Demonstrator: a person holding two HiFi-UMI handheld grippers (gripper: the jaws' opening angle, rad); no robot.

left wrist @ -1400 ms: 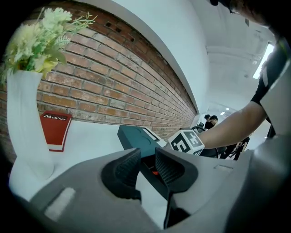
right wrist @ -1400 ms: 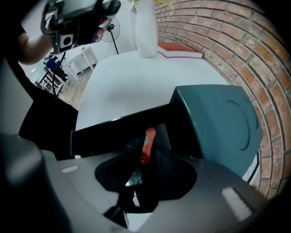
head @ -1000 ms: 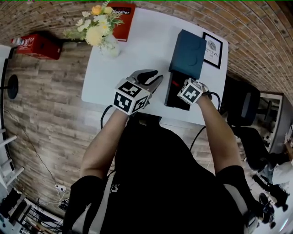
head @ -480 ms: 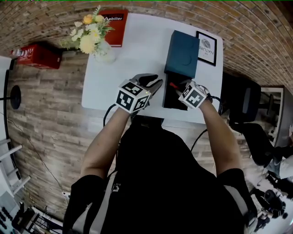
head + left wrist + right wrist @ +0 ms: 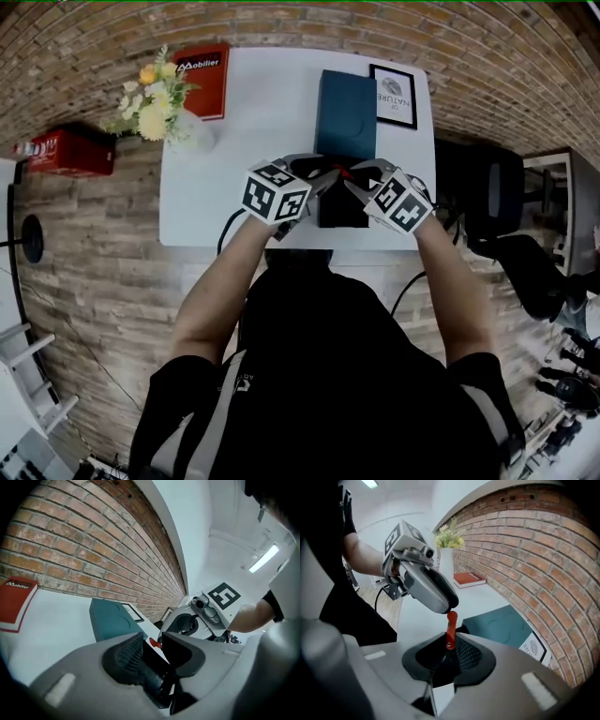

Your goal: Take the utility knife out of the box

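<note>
My right gripper [image 5: 364, 180] is shut on a red utility knife [image 5: 451, 625], held upright above the black box base [image 5: 339, 211]. The teal lid [image 5: 345, 114] lies on the white table [image 5: 244, 141] just behind the base. In the head view the knife [image 5: 349, 172] is a small red spot between the two grippers. My left gripper [image 5: 323, 173] has come in from the left and its jaws are opening. Its tips [image 5: 443, 603] meet the knife's far end. In the left gripper view that red end [image 5: 156, 643] shows in the gap, and the pads are not pressing on it.
A vase of flowers [image 5: 155, 103] and a red book [image 5: 202, 70] stand at the table's far left. A framed picture [image 5: 394, 97] lies to the right of the lid. A black chair [image 5: 487, 197] is off the right edge, and a red box [image 5: 61, 150] lies on the floor at left.
My right gripper has risen out of the box base with the knife. The left gripper has moved right to the knife's end and spread its jaws wider.
</note>
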